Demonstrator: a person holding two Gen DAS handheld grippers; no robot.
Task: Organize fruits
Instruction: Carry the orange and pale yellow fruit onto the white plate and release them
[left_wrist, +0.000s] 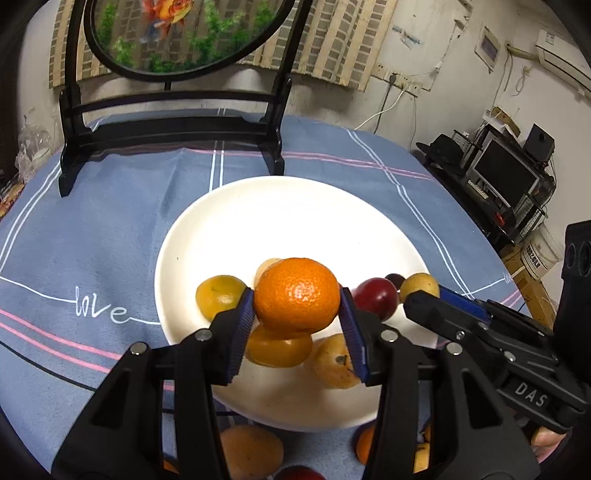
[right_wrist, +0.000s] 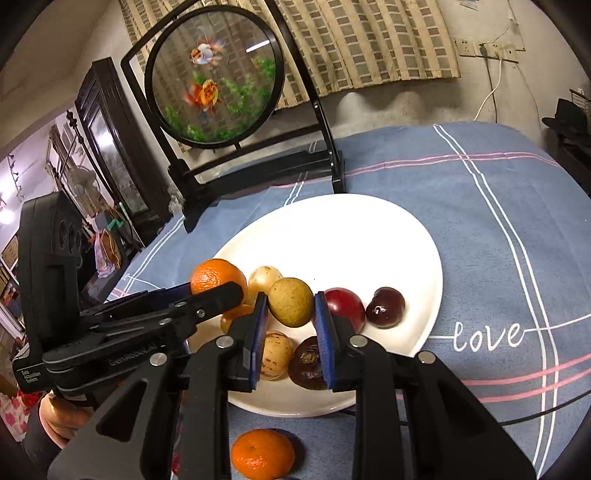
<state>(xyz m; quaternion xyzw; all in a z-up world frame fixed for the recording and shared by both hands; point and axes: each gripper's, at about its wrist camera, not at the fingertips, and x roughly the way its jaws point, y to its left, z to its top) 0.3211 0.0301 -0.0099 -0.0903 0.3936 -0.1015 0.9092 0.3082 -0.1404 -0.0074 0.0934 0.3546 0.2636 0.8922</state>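
Left wrist view reads "DAS" on my right gripper (left_wrist: 424, 295) and "love" stitched on the blue checked cloth (left_wrist: 110, 229) covering the counter. My left gripper (left_wrist: 297, 314) is clamped on an orange (left_wrist: 297, 297) above the white plate (left_wrist: 295, 221); my right gripper (right_wrist: 291, 317) pinches a small green-brown fruit (right_wrist: 290, 302) over the same plate. Behind stands a round goldfish screen (right_wrist: 214, 77), before a curtain and a wall with sockets.

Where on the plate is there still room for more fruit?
The far half of the white plate, toward the black fish-picture stand, is bare. The near half is crowded with fruit, such as the red plum. The blue cloth beside the plate is also free.
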